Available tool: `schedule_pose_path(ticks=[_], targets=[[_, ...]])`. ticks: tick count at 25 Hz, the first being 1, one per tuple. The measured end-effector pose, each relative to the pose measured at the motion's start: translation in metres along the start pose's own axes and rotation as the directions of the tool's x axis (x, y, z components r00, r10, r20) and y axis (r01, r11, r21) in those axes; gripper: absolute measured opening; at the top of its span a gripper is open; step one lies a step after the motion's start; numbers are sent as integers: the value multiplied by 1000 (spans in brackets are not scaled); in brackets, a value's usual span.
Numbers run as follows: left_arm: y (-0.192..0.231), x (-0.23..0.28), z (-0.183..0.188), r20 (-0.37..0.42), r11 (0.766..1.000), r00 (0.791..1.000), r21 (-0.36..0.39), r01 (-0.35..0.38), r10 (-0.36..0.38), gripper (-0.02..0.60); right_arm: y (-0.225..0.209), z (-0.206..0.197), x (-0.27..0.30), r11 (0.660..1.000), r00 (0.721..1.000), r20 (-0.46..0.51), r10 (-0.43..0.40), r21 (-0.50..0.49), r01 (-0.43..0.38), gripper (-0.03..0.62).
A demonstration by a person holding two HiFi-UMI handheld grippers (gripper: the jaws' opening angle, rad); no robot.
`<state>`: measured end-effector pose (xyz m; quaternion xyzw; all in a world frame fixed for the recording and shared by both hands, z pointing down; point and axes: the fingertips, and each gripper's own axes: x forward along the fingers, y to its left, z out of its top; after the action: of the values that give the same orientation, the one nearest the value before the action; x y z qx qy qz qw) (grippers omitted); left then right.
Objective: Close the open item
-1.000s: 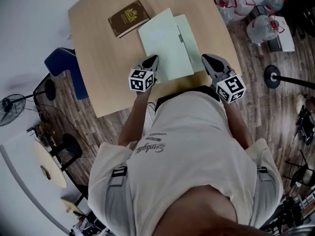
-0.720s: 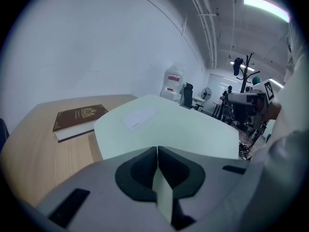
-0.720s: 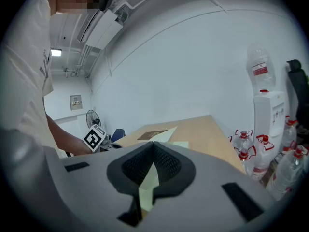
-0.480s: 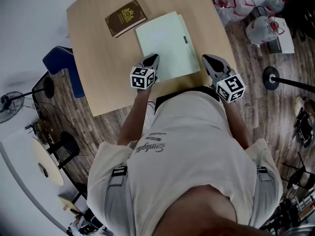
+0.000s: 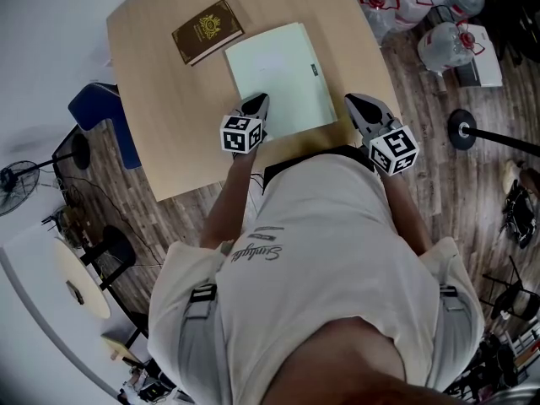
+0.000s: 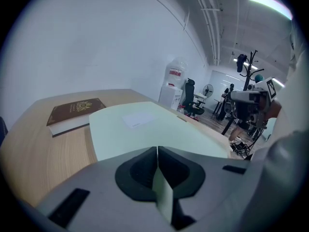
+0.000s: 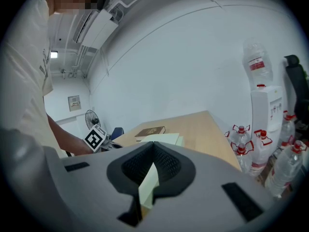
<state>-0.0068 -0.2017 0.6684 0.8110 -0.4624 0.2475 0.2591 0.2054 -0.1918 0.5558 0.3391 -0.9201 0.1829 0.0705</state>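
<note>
— Though the wooden table bears two books, which lies by the grippers?
— The pale green book, flat and closed; the brown book lies beyond it. The left gripper, jaws together and empty, is at its near left corner; the right gripper, likewise closed on nothing, is off its right side

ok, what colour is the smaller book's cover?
The book is dark brown with a gold emblem; the head view shows it best.
</note>
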Motion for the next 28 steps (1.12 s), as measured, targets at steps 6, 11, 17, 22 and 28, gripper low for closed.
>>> schedule_pose_path(ticks=[6, 11, 17, 22, 28], targets=[[-1, 3, -2, -21, 1000, 1000, 9, -10, 10, 17, -2, 0, 2, 1000, 1000, 0, 8, 2, -8, -5], [-1, 6, -5, -43, 999, 999, 28, -22, 23, 17, -3, -3, 5, 1000, 1000, -5, 8, 9, -8, -6], [-2, 7, -4, -47, 999, 999, 37, -26, 27, 16, -6, -6, 4, 1000, 1000, -8, 3, 20, -3, -6], [-2, 9, -8, -70, 999, 997, 39, -27, 30, 17, -9, -2, 3, 999, 1000, 9, -8, 33, 7, -6], [-1, 11, -8, -88, 998, 995, 44, -42, 46, 15, -9, -1, 1, 1000, 1000, 9, -10, 22, 10, -6]])
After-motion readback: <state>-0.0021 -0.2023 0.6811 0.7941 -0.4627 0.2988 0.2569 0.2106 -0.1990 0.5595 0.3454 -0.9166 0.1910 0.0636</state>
